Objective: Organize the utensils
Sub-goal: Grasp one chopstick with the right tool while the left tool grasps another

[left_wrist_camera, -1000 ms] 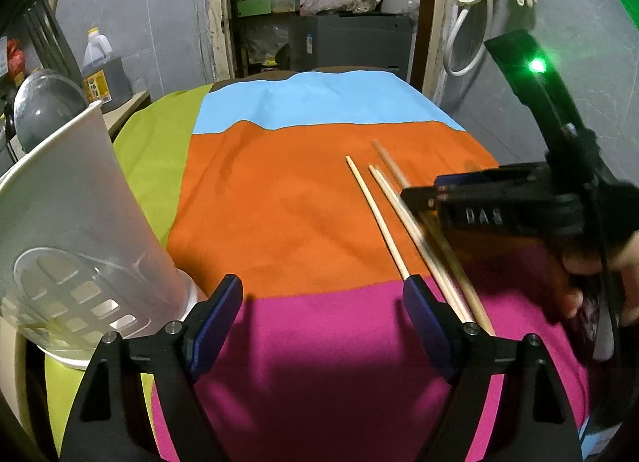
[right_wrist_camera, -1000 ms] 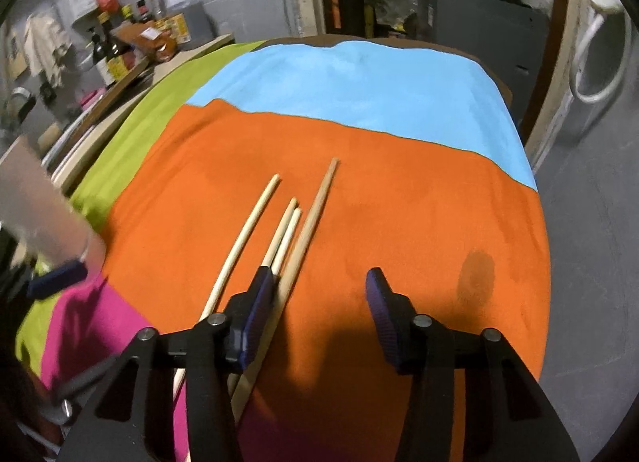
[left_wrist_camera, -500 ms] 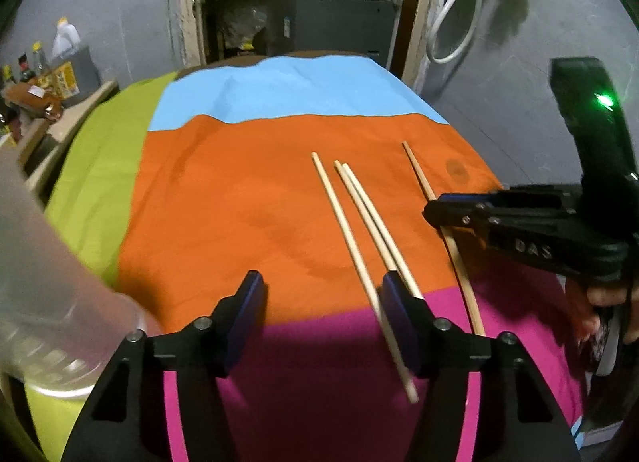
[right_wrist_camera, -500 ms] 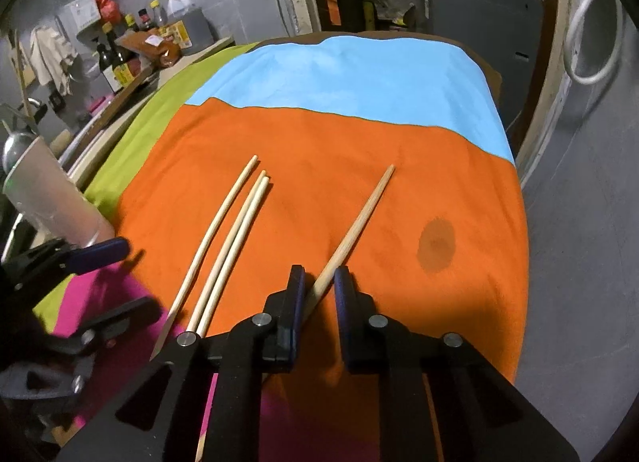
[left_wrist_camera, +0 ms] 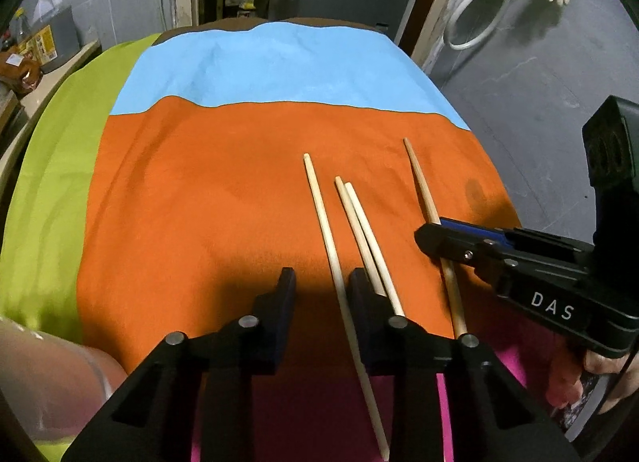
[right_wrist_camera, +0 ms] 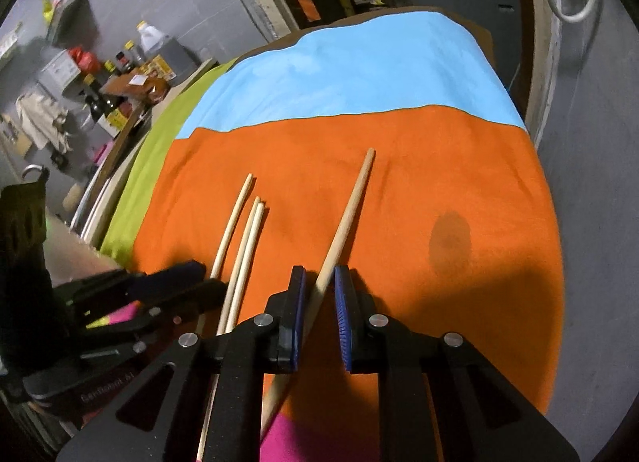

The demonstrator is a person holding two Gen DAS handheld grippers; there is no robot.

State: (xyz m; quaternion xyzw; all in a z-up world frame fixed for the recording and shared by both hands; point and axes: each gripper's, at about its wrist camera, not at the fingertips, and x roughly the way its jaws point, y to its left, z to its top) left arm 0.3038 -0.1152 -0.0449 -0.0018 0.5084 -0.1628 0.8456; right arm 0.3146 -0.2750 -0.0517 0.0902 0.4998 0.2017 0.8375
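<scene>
Several wooden chopsticks lie on the orange band of the cloth. My right gripper [right_wrist_camera: 319, 282] is shut on the darker chopstick [right_wrist_camera: 351, 198], set apart to the right; it also shows in the left wrist view [left_wrist_camera: 419, 182] with the right gripper [left_wrist_camera: 429, 232] around it. Three paler chopsticks [left_wrist_camera: 351, 222] lie side by side to its left, also in the right wrist view [right_wrist_camera: 243, 230]. My left gripper [left_wrist_camera: 321, 282] is open, its jaws astride the leftmost pale chopstick [left_wrist_camera: 325, 222]; it also shows in the right wrist view [right_wrist_camera: 187, 278]. A translucent white cup [left_wrist_camera: 44, 378] stands at the lower left.
The table is covered with a striped cloth: blue [left_wrist_camera: 271, 62], orange [left_wrist_camera: 199, 190], magenta [left_wrist_camera: 311, 414], and green [left_wrist_camera: 48, 166] at the left. Bottles and boxes [right_wrist_camera: 120, 86] stand on a shelf to the left. The table's right edge drops to a grey floor [right_wrist_camera: 591, 166].
My left gripper has moved forward and to the right over the pale chopsticks and narrowed its jaws. My right gripper stays shut on the darker chopstick, which it moved away from the others.
</scene>
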